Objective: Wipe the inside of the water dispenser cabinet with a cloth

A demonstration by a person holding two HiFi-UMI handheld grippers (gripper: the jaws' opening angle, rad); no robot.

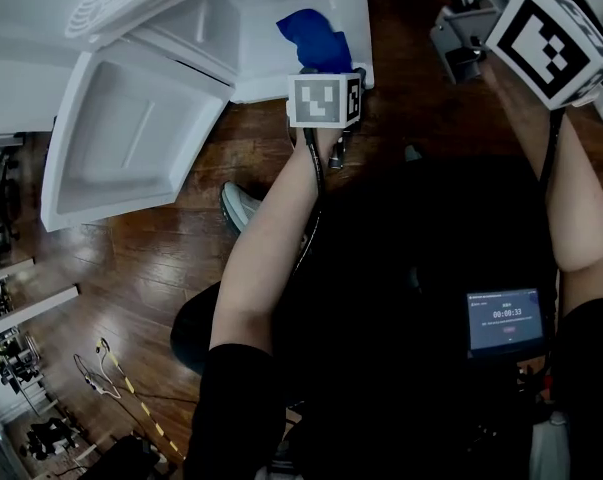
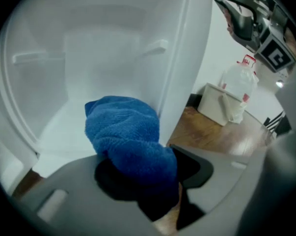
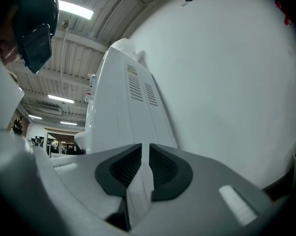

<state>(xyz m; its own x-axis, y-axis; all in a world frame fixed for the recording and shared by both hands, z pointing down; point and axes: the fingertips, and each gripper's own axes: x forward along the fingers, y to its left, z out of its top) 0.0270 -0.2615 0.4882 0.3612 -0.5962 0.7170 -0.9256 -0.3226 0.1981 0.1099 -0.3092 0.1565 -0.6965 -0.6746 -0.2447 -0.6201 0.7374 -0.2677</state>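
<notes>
Now | blue cloth [image 2: 125, 136] | lengthwise out of left claw [image 2: 150, 178] | toward cabinet [image 2: 89, 48]

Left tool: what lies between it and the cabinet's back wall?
Only the blue cloth, bunched in the left tool's jaws; the left gripper view shows it.

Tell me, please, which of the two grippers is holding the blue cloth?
The left gripper: its jaws clamp the blue cloth at the open cabinet, while the right gripper has its jaws shut on nothing.
</notes>
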